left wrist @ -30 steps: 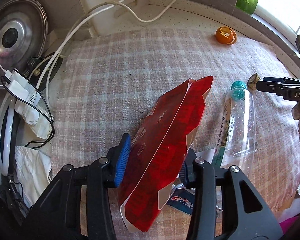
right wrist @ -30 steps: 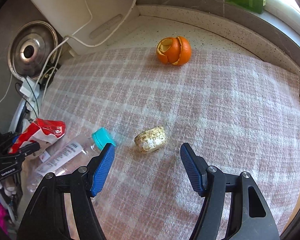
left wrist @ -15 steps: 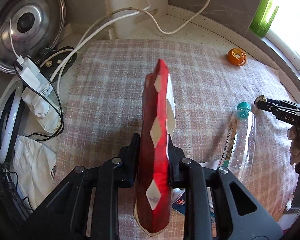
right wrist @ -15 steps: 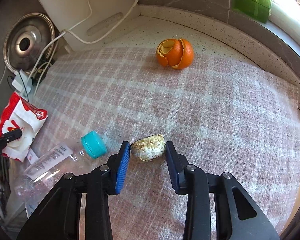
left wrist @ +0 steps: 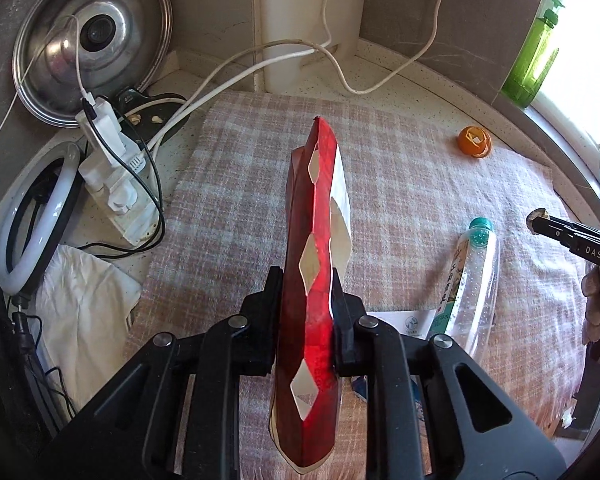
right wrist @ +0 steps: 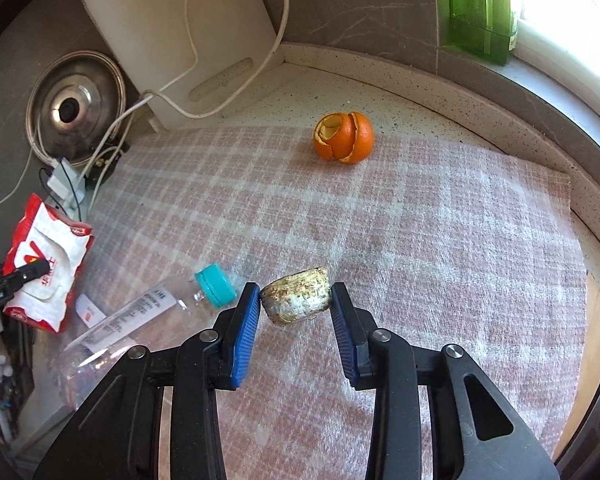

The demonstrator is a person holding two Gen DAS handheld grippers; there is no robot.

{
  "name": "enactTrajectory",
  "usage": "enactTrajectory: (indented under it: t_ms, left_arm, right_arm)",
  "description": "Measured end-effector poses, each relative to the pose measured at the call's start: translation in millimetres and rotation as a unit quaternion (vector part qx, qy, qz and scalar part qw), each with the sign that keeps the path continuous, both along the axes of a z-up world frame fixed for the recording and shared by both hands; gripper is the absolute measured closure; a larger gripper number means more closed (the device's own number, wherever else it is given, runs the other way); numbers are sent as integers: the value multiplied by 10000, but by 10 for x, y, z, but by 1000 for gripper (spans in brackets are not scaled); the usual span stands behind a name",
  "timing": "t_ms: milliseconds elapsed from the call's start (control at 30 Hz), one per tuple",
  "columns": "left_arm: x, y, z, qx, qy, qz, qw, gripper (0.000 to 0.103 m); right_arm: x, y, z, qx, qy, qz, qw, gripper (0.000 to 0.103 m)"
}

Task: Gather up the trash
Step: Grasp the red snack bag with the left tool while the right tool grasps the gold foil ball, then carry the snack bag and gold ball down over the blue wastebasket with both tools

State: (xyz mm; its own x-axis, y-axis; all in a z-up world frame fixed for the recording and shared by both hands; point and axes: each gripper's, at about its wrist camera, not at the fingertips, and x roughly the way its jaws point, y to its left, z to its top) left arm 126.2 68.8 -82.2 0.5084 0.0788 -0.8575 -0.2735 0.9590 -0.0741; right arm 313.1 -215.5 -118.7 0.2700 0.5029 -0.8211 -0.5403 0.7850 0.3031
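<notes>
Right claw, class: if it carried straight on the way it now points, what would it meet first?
The right claw, shut on the shell-like scrap, points steeply down, so it would probably meet the checked cloth just beyond first. The orange peel lies farther off; depth is uncertain.

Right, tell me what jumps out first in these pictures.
The red wrapper, standing on edge, clamped in the left gripper above the checked cloth. Next, the brownish food scrap pinched in the right gripper, and the bright orange peel lying alone near the cloth's far edge.
</notes>
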Motion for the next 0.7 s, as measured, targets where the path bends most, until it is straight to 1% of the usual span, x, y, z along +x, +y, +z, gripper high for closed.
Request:
enactTrajectory:
  t_ms: [233, 367, 700]
  left_arm:
    - [-329, 39, 115, -103, -179, 122, 9997, 84]
    - [-592, 34, 177, -206, -324, 171, 9991, 84]
    - [-1239, -74, 239, -398, -508, 147, 9978, 84]
  right_arm:
    - [-285, -65, 184, 268, -14, 54, 9996, 69]
    - [-489, -106, 300, 381, -23, 102, 9992, 69]
    - [-1115, -157, 527, 597, -36, 255, 9979, 69]
